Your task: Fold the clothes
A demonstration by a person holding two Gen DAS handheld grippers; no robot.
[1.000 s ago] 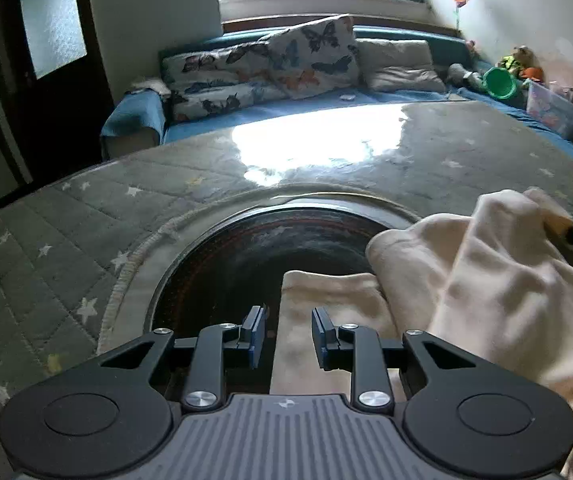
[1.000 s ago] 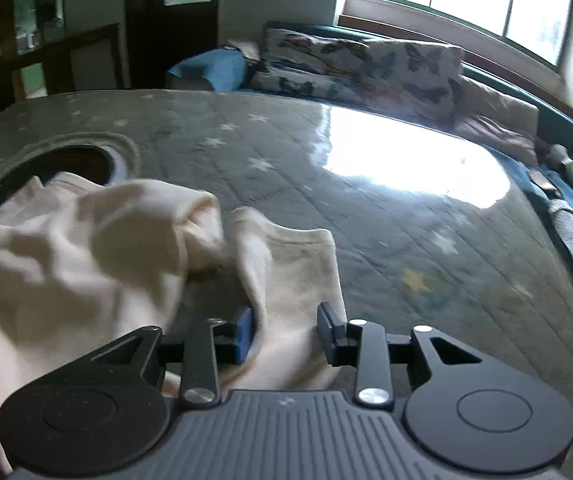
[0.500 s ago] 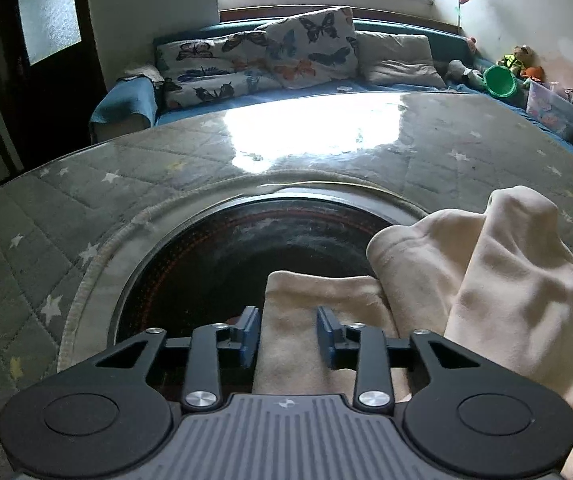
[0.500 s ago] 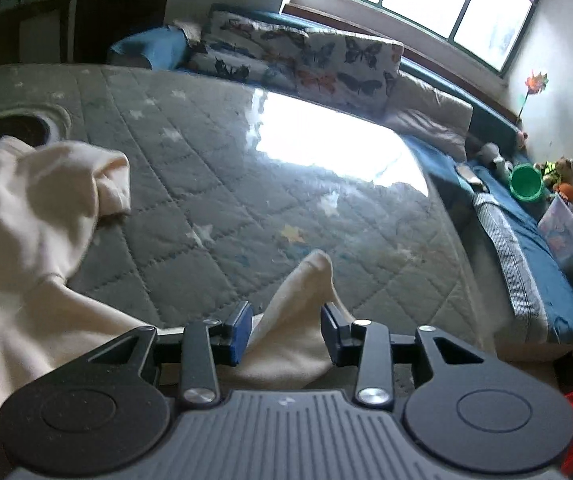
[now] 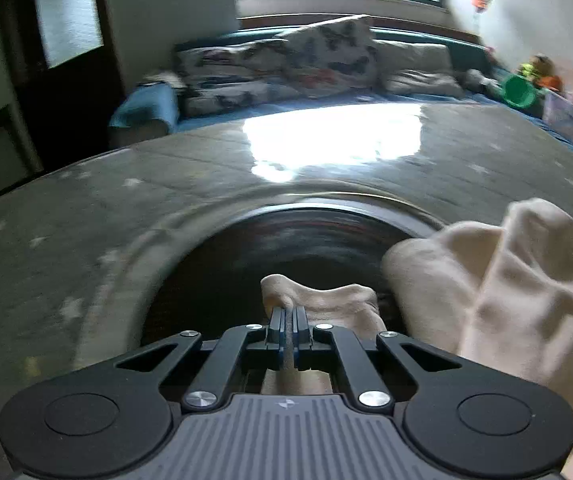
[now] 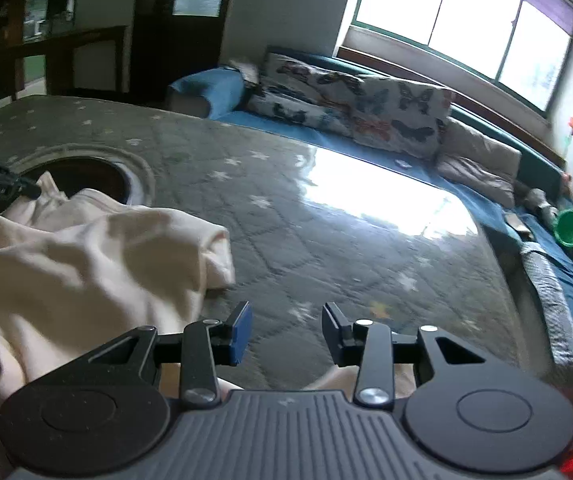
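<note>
Cream garment: the soft cream-coloured cloth garment [image 6: 86,264] lies crumpled on the grey quilted star-print mat [image 6: 326,240], one end reaching over the dark round opening [image 5: 286,256] in that mat.
My left gripper [image 5: 287,320]: my jaws are pressed together on a narrow end of the cream garment, which bunches up just past my fingertips above the dark round opening.
My right gripper [image 6: 287,330]: my jaws stand partly apart with only bare mat showing between them; I hold nothing. A bit of cream cloth shows under my body near the lower edge.
Garment bulk: heaped to the right in my left view, to the left in my right view.
Background: butterfly-print cushions [image 6: 366,108] on a blue bench below a bright window [image 6: 446,16]; a green plastic bowl [image 6: 571,227] sits at the far right.
</note>
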